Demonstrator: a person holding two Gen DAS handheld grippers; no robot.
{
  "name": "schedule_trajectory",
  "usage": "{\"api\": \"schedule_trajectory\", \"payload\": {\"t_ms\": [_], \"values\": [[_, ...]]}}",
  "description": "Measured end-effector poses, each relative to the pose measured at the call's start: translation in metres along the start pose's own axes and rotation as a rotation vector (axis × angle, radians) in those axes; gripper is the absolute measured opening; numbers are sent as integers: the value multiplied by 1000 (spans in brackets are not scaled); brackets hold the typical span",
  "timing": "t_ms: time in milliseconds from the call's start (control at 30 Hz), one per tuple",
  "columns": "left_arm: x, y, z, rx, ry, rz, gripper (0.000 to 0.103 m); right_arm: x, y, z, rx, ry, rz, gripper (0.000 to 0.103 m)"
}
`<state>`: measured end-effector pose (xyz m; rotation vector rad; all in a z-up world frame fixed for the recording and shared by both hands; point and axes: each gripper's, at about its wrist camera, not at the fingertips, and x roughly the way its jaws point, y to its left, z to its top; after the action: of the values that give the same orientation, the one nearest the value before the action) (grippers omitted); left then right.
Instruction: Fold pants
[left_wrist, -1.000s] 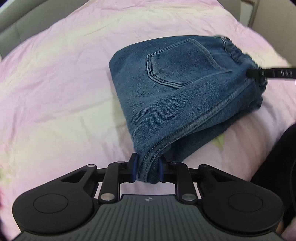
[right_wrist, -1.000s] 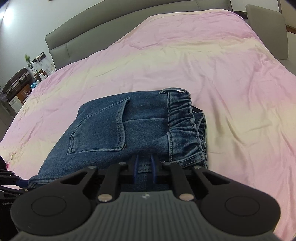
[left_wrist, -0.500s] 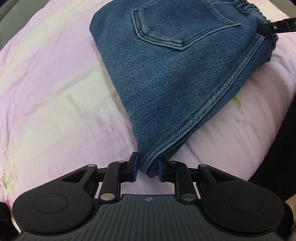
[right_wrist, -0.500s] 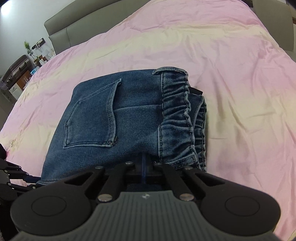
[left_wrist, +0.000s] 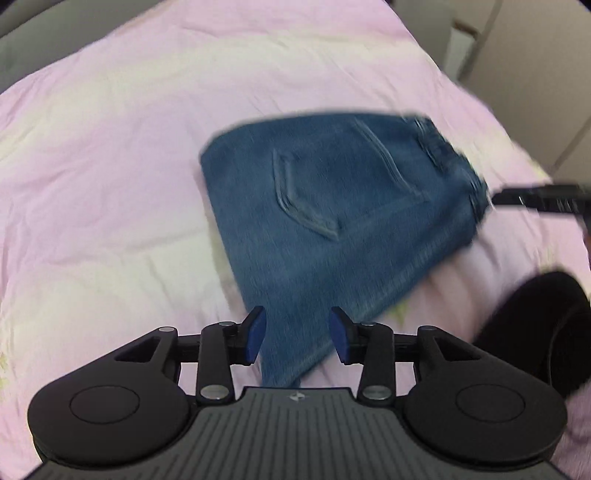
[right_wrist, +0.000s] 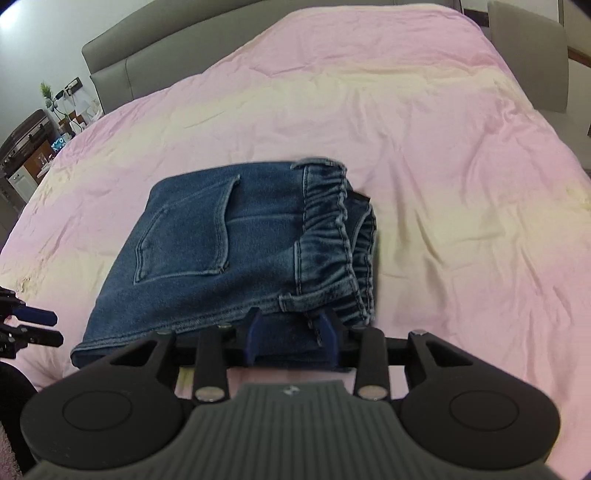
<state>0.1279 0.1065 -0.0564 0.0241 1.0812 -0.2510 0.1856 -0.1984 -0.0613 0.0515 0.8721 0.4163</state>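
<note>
Both grippers just opened: left gripper (left_wrist: 297, 334) and right gripper (right_wrist: 291, 334) stand part-open, released jeans (right_wrist: 236, 247) lie folded mid-frame, fold looks done.

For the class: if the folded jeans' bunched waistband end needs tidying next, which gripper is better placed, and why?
Probably the right gripper: its just-opened jaws sit at the elastic waistband end of the jeans. The left gripper, also just opened, is over the opposite corner.

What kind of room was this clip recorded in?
Most likely a bedroom in a home. Folded blue denim pants lie on a bed spread with a pink and cream sheet, backed by a grey padded headboard; cluttered furniture with a small green plant stands beyond.
</note>
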Motion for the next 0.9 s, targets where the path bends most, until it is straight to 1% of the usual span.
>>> {"api": "schedule_trajectory", "payload": {"t_ms": [67,167,267,333,467,533,633,800,900], "values": [[9,1,14,-40,-27,42,47,1,9,10,-58,-27,-28,32],[27,-2,27,-59,-42,90,47,11,22,23,-147,-60,-58,32],[44,-1,32,-63,-38,97,47,26,30,30,-216,-60,-78,32],[53,-2,35,-54,-30,99,47,40,35,29,-268,-45,-95,32],[64,-2,34,-37,-9,98,47,66,33,9,-335,49,-167,33],[67,1,33,-39,0,94,47,71,28,-2,-328,63,-168,33],[71,6,31,-49,10,83,47,79,18,-8,-273,91,-152,32],[67,14,33,-70,-19,65,47,78,17,5,-263,109,-129,33],[62,23,35,-131,-58,37,54,61,12,20,-235,100,-83,35]]}}
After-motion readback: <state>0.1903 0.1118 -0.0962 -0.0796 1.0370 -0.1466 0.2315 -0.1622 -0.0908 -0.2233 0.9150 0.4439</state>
